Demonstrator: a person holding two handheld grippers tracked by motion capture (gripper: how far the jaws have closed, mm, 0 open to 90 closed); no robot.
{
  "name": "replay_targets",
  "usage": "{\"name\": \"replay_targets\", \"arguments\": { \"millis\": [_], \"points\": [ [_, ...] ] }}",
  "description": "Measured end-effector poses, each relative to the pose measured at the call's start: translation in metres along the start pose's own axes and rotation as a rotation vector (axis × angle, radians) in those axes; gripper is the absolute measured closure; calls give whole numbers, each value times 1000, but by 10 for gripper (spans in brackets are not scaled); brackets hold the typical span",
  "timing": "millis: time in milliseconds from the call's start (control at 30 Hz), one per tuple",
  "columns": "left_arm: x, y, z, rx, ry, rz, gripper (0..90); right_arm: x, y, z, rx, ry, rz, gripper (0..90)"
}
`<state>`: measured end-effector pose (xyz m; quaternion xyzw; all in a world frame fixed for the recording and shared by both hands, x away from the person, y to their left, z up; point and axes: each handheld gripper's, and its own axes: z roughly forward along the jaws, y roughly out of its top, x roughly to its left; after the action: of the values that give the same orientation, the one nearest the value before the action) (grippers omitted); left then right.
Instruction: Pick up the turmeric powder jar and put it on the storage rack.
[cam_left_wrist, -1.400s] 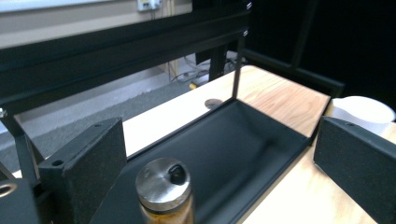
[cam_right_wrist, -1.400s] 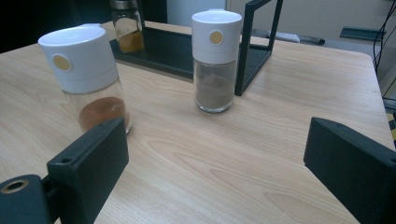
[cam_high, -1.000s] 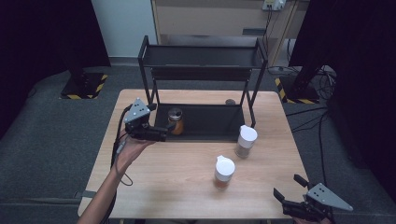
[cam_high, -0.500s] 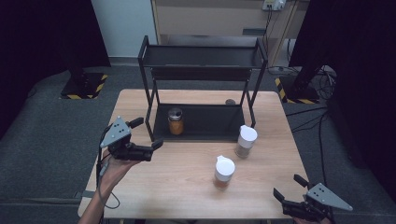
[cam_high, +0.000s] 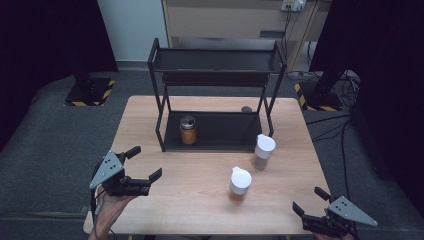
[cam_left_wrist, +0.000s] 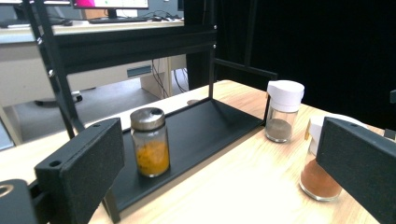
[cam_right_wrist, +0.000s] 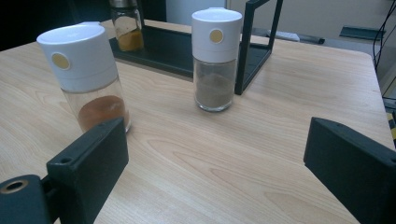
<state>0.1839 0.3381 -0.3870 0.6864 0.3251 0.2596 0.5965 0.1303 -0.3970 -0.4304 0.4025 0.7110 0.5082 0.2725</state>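
Note:
A metal-lidded jar of orange spice (cam_high: 188, 130) (cam_left_wrist: 150, 148) (cam_right_wrist: 126, 25) stands on the bottom shelf of the black rack (cam_high: 218, 137), at its left. On the table in front of the rack are two white-capped shakers: one with grey spice (cam_high: 262, 151) (cam_left_wrist: 281, 110) (cam_right_wrist: 215, 58) by the rack's right post, one with brown spice (cam_high: 239, 184) (cam_left_wrist: 319, 175) (cam_right_wrist: 88, 77) nearer me. My left gripper (cam_high: 144, 163) (cam_left_wrist: 224, 172) is open and empty at the table's near left corner. At the near right edge my right gripper (cam_high: 310, 200) (cam_right_wrist: 215, 168) is open and empty as well.
The rack has a black top shelf (cam_high: 215, 61) on four posts. A small dark round thing (cam_high: 246, 109) lies on the table behind the rack. Bare wood (cam_high: 190, 190) stretches between the two grippers. Cables (cam_high: 335, 85) lie on the floor at the right.
My left gripper has pulled back from the jar on the rack toward the near left corner, open and empty. The right gripper has stayed still.

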Motion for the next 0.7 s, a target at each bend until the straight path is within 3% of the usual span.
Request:
{"name": "replay_targets", "arguments": {
  "millis": [433, 700],
  "points": [
    [-2, -32, -14, 8, -1, -47, 6, 0, 0, 0, 4, -1, 1, 67],
    [-4, -50, -21, 27, 15, -43, 7, 0, 0, 1, 6, -1, 1, 67]
  ]
}}
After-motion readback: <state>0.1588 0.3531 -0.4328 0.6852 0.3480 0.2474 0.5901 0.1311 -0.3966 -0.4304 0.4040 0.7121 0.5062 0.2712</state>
